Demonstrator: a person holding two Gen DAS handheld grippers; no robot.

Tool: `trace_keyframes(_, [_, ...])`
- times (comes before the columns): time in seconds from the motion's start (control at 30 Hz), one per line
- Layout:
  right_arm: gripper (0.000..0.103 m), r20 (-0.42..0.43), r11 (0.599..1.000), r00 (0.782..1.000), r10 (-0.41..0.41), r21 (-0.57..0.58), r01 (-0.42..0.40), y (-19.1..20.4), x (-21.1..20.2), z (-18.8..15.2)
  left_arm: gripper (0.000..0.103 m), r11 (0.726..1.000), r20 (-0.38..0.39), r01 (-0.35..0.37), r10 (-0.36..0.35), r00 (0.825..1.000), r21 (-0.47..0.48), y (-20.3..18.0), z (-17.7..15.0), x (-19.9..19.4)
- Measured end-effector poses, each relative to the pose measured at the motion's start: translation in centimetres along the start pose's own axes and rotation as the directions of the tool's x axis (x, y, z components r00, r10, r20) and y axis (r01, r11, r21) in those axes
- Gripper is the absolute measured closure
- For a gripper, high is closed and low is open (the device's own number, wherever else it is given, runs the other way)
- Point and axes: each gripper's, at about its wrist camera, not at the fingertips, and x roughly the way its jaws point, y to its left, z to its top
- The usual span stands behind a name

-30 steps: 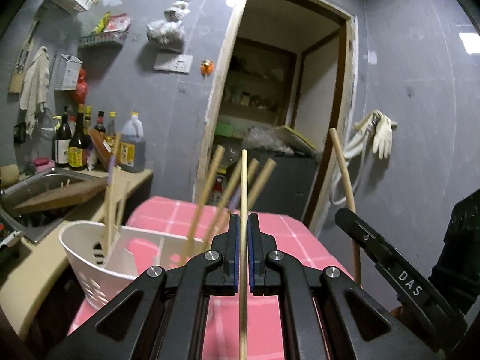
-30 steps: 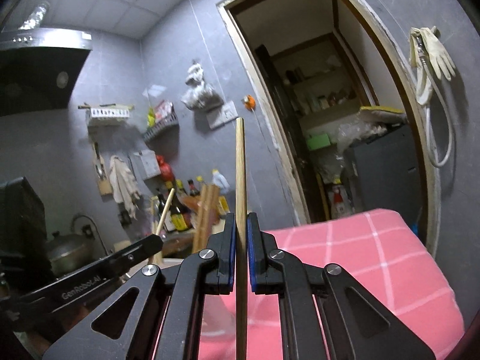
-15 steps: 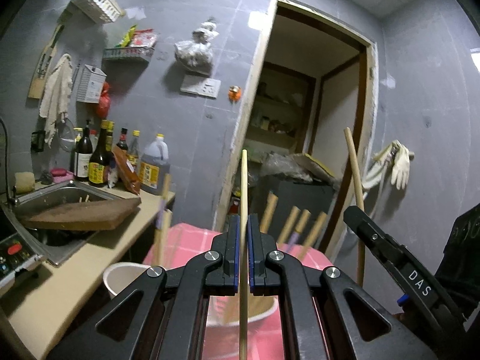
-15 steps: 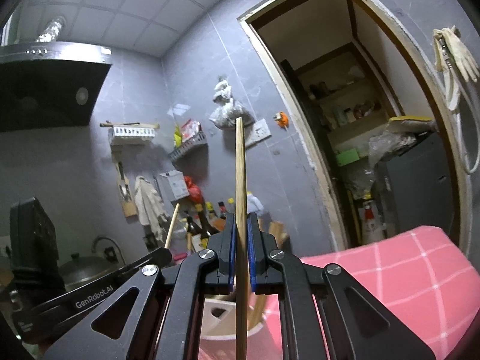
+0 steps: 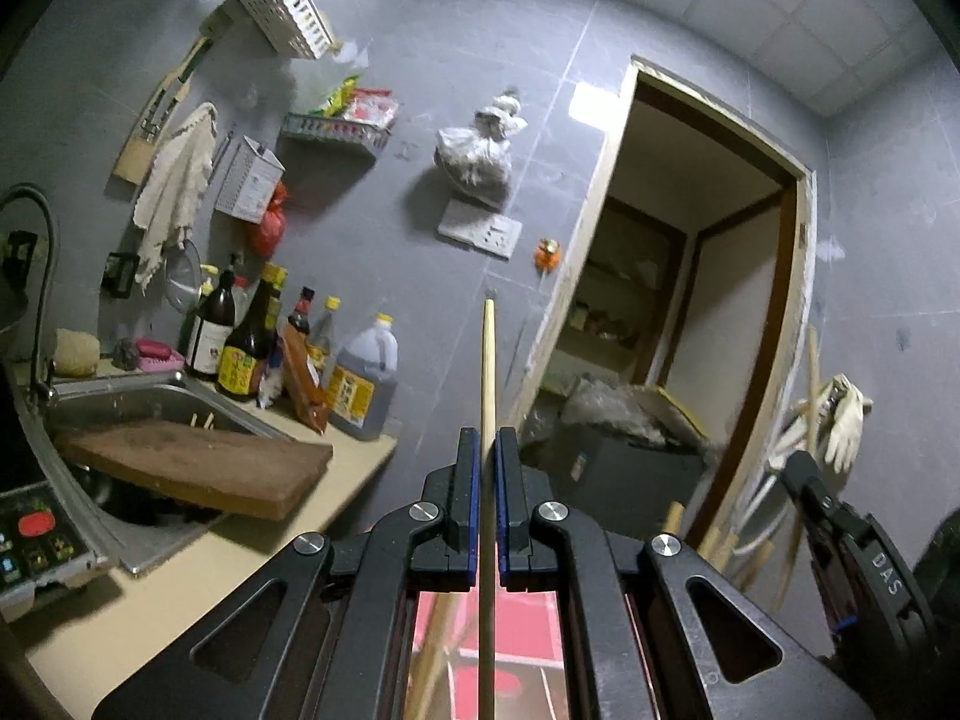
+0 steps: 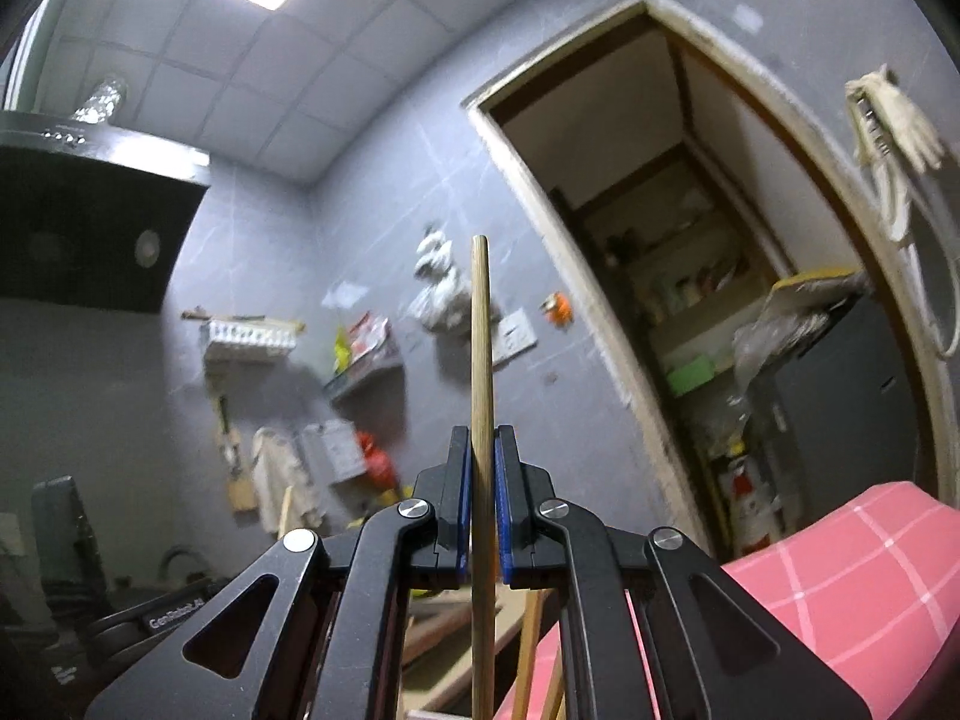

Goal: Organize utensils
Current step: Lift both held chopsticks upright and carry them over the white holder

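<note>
Left wrist view: the left gripper [image 5: 487, 450] pinches a thin pale chopstick [image 5: 487, 372] standing straight up at frame center; sink [image 5: 120, 414] at left.

Right wrist view: the right gripper [image 6: 480, 450] pinches a thicker brown chopstick [image 6: 482, 360], also upright; pink checked cloth [image 6: 840, 564] at lower right.

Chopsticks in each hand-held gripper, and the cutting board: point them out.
Pale chopstick [image 5: 487, 372], left wrist view, shaft above the pads.
Darker chopstick [image 6: 480, 324], right wrist view, upper shaft.
Cutting board [image 5: 198, 462], left wrist view, top face, lying across the sink.
</note>
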Motion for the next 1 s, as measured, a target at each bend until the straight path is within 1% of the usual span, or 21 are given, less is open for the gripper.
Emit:
trace_keyframes(0.07, [0.098,0.020,1.000,1.000,-0.022,-0.002,0.022,0.0,0.3,-0.3,0.100,1.000,0.024,-0.006,0.006,1.000,0.011,0.4,0.1,0.3])
trace_keyframes(0.13, [0.098,0.030,0.999,0.999,-0.036,0.004,0.036,-0.3,0.6,-0.5,0.100,1.000,0.033,-0.006,0.005,0.999,0.019,0.7,0.0,0.8])
trace_keyframes(0.3, [0.098,0.037,0.998,0.998,-0.056,0.036,0.054,-1.4,1.1,-1.5,0.100,1.000,0.032,-0.018,0.017,0.999,0.019,1.5,-1.0,1.8])
trace_keyframes(0.5, [0.098,0.046,0.997,0.996,-0.072,0.037,0.070,-1.8,1.2,-2.2,0.100,0.999,0.032,-0.032,0.032,0.999,0.002,2.0,-2.6,2.3])
trace_keyframes(0.57, [0.098,0.044,0.997,0.996,-0.075,0.026,0.074,-1.6,1.3,-2.3,0.100,0.999,0.028,-0.033,0.033,0.999,0.000,1.9,-3.2,2.4])
trace_keyframes(0.7, [0.098,0.039,0.996,0.996,-0.086,0.004,0.086,-1.4,1.4,-2.8,0.100,0.999,0.021,-0.037,0.037,0.999,0.039,1.2,-3.9,2.6])
trace_keyframes(1.0, [0.098,0.023,0.994,0.994,-0.105,-0.017,0.106,-1.2,1.7,-3.7,0.100,0.997,0.001,-0.040,0.040,0.999,0.070,0.5,-5.5,2.7])
